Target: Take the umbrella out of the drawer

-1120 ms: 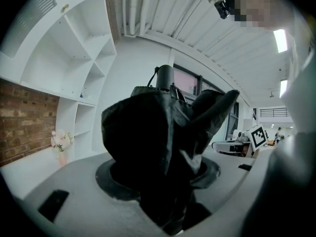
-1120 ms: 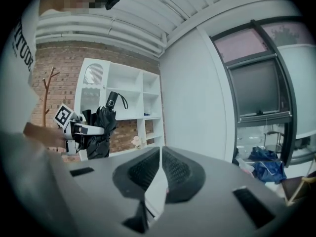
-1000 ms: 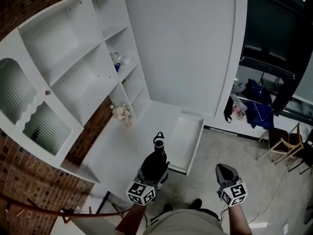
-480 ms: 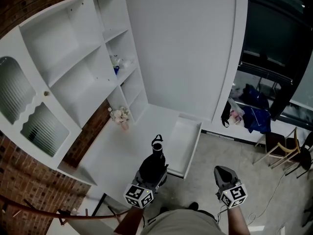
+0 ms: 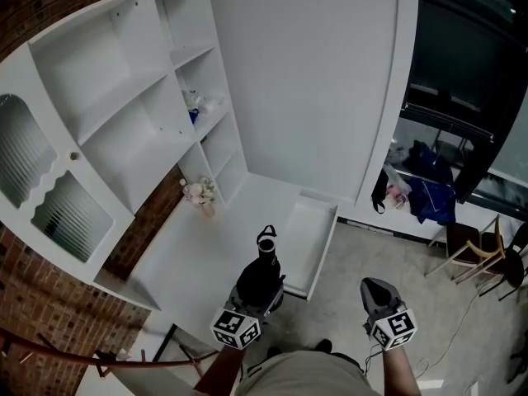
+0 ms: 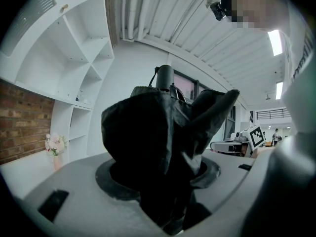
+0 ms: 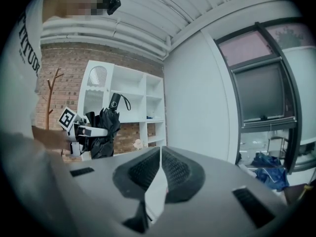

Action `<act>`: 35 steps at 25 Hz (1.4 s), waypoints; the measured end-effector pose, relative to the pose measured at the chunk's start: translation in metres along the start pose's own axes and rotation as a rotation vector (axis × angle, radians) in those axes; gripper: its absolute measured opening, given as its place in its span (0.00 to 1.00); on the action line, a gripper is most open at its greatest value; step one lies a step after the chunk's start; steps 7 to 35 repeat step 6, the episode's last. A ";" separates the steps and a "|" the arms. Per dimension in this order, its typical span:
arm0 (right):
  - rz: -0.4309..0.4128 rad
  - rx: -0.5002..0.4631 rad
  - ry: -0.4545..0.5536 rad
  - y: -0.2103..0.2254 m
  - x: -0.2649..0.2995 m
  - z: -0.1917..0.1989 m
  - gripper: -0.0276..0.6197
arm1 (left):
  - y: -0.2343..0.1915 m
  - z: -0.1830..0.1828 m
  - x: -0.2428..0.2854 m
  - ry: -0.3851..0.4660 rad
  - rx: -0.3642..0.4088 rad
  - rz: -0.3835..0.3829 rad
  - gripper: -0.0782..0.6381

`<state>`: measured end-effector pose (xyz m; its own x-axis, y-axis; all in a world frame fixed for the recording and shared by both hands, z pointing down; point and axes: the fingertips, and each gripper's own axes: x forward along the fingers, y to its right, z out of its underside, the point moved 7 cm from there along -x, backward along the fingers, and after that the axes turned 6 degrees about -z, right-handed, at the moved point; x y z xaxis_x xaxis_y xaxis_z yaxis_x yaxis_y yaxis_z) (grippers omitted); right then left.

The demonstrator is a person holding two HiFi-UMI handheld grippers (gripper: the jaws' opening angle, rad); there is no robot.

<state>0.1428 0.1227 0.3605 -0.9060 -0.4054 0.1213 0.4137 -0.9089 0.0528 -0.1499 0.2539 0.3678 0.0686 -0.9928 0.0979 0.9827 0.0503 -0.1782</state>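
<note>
Head view: left tongs (image 5: 261, 285) clamp umbrella (image 5: 267, 261) near open drawer (image 5: 309, 238); right tongs (image 5: 374, 285) closed, empty.

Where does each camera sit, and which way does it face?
Head view: on the person's head, looking steeply down at the open drawer; left gripper, right gripper and torso show.
Left gripper view: on that gripper, along fingers closed on the black umbrella.
Right gripper view: along its shut, empty fingers toward the shelf unit.
Shared: all three show the umbrella.
</note>
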 end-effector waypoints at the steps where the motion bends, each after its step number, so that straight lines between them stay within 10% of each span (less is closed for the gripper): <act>1: 0.001 0.001 0.000 0.001 0.000 0.000 0.09 | 0.000 0.000 0.001 0.000 0.000 0.000 0.46; 35: -0.003 -0.007 0.003 0.002 -0.001 -0.004 0.09 | 0.003 0.000 0.005 -0.007 0.008 0.005 0.46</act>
